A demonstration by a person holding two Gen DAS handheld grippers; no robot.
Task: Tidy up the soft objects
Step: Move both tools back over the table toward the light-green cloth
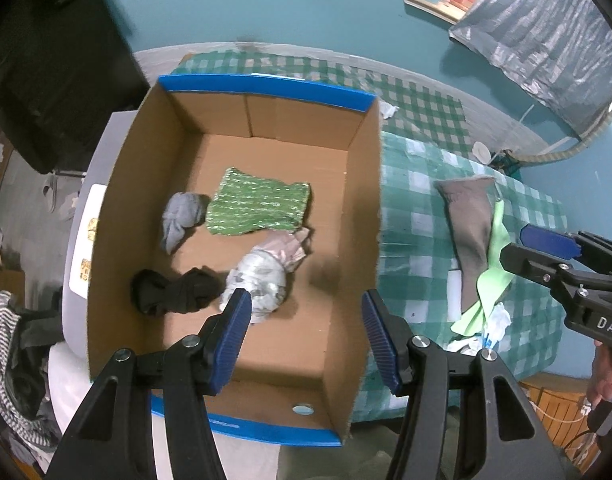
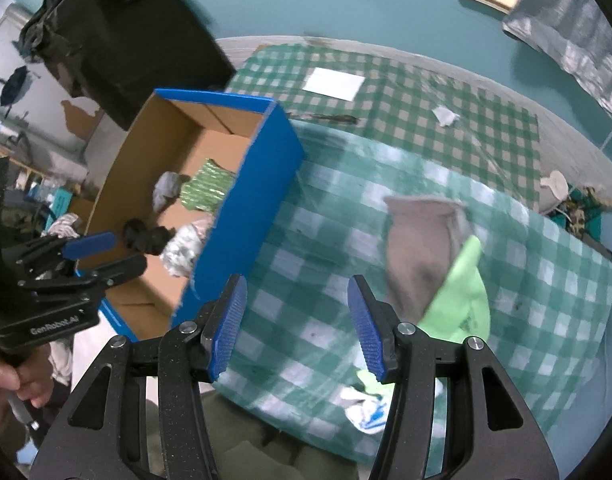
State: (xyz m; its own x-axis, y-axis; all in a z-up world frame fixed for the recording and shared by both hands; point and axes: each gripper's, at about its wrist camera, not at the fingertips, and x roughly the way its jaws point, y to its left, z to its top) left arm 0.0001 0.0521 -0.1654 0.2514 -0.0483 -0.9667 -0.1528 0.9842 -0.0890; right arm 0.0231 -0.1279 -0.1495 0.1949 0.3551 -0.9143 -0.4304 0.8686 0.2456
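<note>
Left tool point(image 1: 306, 320) hovers wide over the box point(image 1: 358, 208), gripping nothing. Right tool point(image 2: 297, 322) gapes wide above the tabletop point(image 2: 546, 280), beside the grey cloth point(image 2: 418, 248).

Black moulded arms with triangular cut-outs and silver screws on left gripper point(image 1: 306, 312) and right gripper point(image 2: 296, 302). Blue ribbed pads point(image 2: 228, 326). White lettering on housings; bare-skinned hand point(image 2: 4, 380) beneath one.

The left hand-held gripper point(image 1: 306, 316) hovers agape over the cardboard box point(image 1: 118, 208), apparently above its pale bundle point(image 1: 258, 280).
</note>
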